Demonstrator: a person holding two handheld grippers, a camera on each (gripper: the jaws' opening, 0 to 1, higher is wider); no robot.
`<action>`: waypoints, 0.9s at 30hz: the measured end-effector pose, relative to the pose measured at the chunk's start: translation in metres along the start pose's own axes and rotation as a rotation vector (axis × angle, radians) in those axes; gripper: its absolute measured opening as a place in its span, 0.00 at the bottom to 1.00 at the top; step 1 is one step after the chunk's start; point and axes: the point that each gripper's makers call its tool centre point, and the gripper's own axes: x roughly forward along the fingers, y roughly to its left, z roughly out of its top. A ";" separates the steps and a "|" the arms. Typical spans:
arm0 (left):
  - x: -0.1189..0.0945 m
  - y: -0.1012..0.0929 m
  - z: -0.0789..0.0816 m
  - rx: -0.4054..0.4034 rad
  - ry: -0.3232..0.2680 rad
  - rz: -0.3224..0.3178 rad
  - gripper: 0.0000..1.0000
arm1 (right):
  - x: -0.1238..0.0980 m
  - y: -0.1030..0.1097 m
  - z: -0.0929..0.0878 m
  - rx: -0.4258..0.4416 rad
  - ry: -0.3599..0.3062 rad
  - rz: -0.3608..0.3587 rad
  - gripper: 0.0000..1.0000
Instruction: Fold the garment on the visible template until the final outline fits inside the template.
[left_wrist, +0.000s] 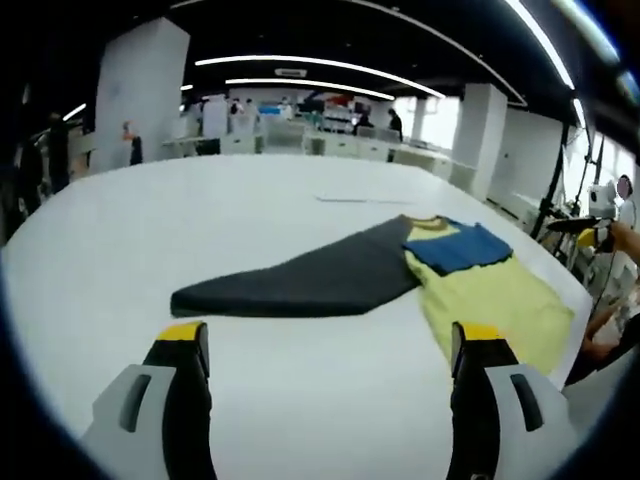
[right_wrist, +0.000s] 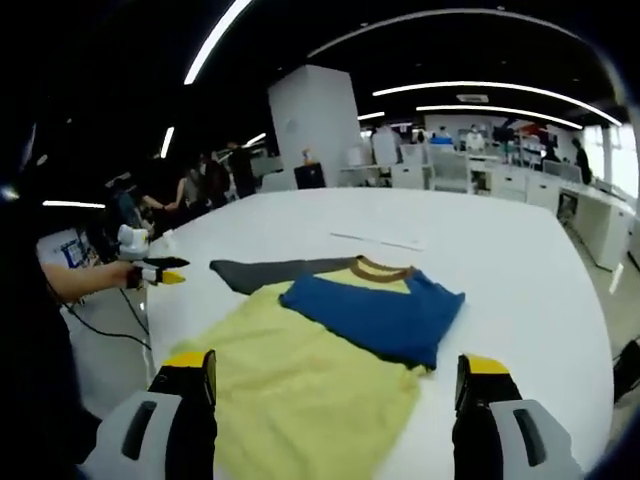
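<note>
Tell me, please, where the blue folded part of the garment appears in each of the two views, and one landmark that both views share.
Left gripper view: the blue folded part lies right of centre, on the yellow garment, beside the dark grey template.
Right gripper view: it lies at the centre, just below the brown collar.
Shared landmark: the thin flat strip lying on the white table beyond the garment.
</note>
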 end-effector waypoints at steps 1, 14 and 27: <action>0.002 0.002 -0.001 0.000 0.004 0.002 0.96 | -0.001 0.001 0.000 -0.002 -0.005 0.002 0.99; 0.030 0.029 0.004 -0.028 0.006 0.076 0.84 | -0.001 0.012 0.002 -0.034 -0.032 0.025 0.99; 0.032 0.074 -0.006 -0.008 0.057 0.210 0.62 | 0.000 0.007 -0.002 -0.038 -0.032 0.010 0.95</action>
